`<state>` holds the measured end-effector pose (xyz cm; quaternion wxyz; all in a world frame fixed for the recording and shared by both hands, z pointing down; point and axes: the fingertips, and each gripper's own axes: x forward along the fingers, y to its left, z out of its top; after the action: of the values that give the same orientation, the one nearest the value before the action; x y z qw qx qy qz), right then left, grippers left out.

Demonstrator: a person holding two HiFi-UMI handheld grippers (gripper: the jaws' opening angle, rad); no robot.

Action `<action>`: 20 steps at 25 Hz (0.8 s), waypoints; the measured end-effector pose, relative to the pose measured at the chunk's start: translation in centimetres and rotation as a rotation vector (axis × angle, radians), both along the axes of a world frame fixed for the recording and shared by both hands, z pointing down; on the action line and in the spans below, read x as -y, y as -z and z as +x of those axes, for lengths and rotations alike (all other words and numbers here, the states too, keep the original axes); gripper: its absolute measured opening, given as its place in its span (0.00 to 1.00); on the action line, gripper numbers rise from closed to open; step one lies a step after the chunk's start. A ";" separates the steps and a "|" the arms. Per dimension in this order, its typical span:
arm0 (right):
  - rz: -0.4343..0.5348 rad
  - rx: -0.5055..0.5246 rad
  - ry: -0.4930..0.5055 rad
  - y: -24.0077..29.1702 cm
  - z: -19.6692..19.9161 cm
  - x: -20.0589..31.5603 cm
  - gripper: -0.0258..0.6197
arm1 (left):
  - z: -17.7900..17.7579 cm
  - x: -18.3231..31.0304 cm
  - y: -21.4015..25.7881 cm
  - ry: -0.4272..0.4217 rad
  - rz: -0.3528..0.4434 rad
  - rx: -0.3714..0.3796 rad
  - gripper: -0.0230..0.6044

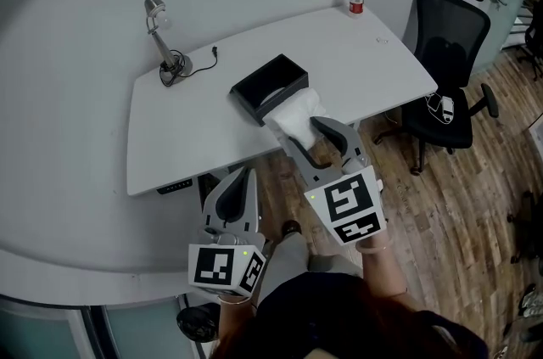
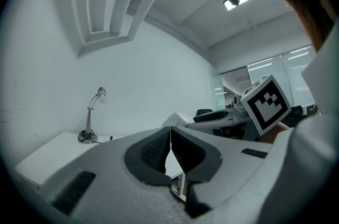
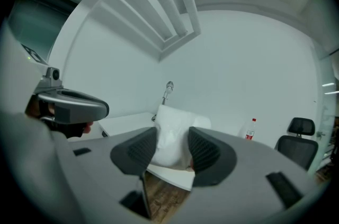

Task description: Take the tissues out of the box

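— Tissues (image 1: 293, 113), where?
— Bunched into a white wad, pinched in the right claw (image 1: 310, 138), hanging past the desk's (image 1: 178, 137) front edge, right at the black box (image 1: 270, 82) near the middle of that edge. Tail end maybe inside the box; hard to tell.
— Left claw (image 1: 241, 182)?
— Closed on nothing, low in front of the desk, well apart from the box.
— Handling?
— Likely feather-light, soft, limp, easy to tear. Squashes rather than resists, by the look; unlikely to slip.
— Best hold?
— Across the thick of the wad, as gripped now, never by one thin corner. Gentle squeeze enough. Risk of dragging the light box along; worth pinning a box wall with the left claw.
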<state>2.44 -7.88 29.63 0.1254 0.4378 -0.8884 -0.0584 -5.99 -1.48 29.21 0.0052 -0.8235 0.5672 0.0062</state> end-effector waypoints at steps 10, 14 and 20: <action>0.021 0.026 0.003 0.4 0.7 -2.4 0.34 | 0.9 -1.8 -0.4 -0.014 0.003 0.004 0.08; 0.033 0.040 0.005 0.7 1.1 -3.7 0.34 | 1.3 -2.7 -0.6 -0.021 0.008 0.005 0.08; 0.047 0.052 0.011 1.1 1.8 -5.5 0.34 | 1.9 -4.1 -0.8 -0.024 0.015 0.005 0.08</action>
<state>4.22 -2.40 28.53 0.0916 0.4374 -0.8920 -0.0688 -4.10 2.66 30.03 0.0127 -0.8301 0.5573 0.0082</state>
